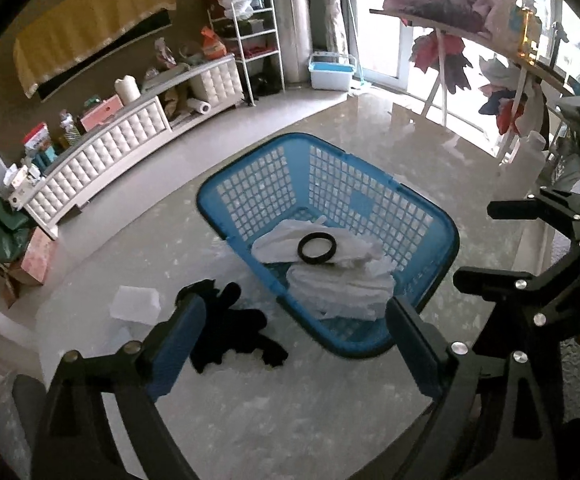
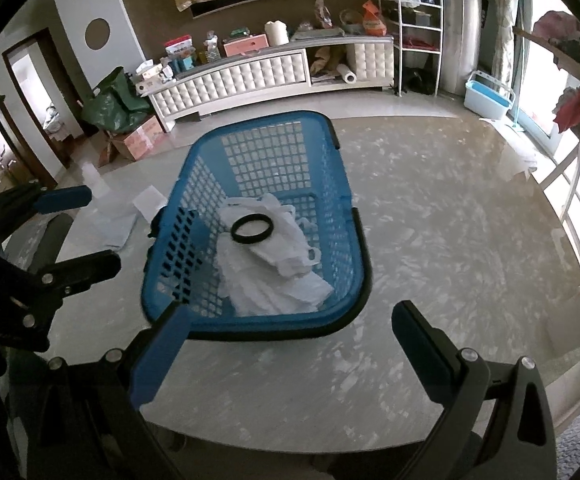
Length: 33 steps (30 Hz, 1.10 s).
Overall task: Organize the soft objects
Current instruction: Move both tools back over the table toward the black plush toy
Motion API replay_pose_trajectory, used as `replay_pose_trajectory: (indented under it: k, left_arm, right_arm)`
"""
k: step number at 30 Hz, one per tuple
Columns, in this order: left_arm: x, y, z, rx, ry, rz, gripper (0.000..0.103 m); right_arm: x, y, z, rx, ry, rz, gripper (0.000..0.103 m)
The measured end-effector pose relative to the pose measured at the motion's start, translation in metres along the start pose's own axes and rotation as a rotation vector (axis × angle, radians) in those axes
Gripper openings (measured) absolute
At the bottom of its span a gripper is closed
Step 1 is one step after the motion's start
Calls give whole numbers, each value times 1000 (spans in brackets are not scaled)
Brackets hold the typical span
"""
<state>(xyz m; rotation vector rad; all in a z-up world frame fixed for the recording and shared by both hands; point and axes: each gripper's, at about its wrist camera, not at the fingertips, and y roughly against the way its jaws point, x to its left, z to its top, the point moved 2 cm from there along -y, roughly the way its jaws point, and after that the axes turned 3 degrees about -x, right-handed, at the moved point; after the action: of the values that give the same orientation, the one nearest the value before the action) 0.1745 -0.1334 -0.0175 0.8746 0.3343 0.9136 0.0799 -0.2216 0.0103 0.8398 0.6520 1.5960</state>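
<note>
Blue basket (image 1: 442, 236) sits on marble table (image 1: 290, 408) w/ white cloths (image 1: 346, 284) piled inside, black ring (image 1: 316, 247) lying on top. Black garment (image 1: 234, 332) on table just beside basket, outside it. Left gripper (image 1: 294, 332) fingers wide apart, nothing btwn; right gripper (image 2: 290, 344) also spread, empty, above table near basket's rim.

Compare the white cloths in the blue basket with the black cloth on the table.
The white cloths lie stacked inside the blue basket, with a black ring on top; the black cloth lies crumpled on the table outside the basket, with nothing on it. Neither gripper holds either.
</note>
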Motion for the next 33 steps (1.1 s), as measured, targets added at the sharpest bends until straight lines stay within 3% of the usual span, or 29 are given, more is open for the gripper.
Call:
replay_pose_trajectory:
  k: [11, 21, 33]
  left_arm:
    - [18, 55, -33, -81, 40, 75, 91]
    - [45, 79, -77, -78, 89, 112, 91]
    - [105, 89, -127, -65, 220, 155, 91]
  right_arm:
    - [36, 12, -6, -7, 41, 16, 101]
    - [90, 7, -7, -12, 142, 61, 101]
    - [146, -30, 3, 24, 279, 98, 101]
